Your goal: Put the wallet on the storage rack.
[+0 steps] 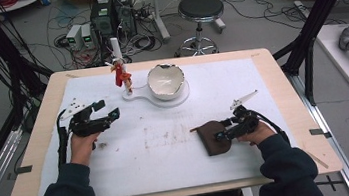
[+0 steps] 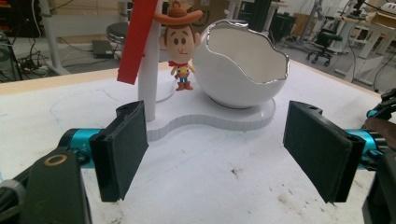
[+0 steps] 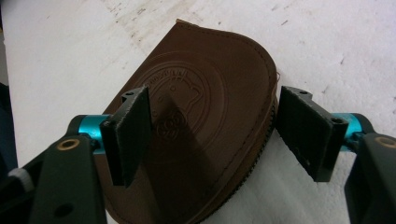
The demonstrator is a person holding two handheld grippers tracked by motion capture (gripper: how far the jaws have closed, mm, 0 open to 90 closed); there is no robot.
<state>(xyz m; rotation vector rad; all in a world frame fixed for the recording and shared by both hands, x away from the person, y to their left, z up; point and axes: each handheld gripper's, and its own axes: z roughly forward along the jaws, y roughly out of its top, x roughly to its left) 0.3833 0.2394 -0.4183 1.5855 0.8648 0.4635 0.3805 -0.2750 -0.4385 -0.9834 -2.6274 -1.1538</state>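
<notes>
Riding the left hand-held gripper (image 2: 215,154), one camera catches a cowboy figure (image 2: 180,44) — jaws apart.

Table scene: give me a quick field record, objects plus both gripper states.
surface: white mat on wooden table
pouch: brown leather pouch, flat on mat, near right side
bowl: white eggshell-shaped bowl on white stand base
figure: cowboy keychain figure hanging by white post
left gripper: open, empty, facing bowl
right gripper: open, jaws astride pouch, not clamped
</notes>
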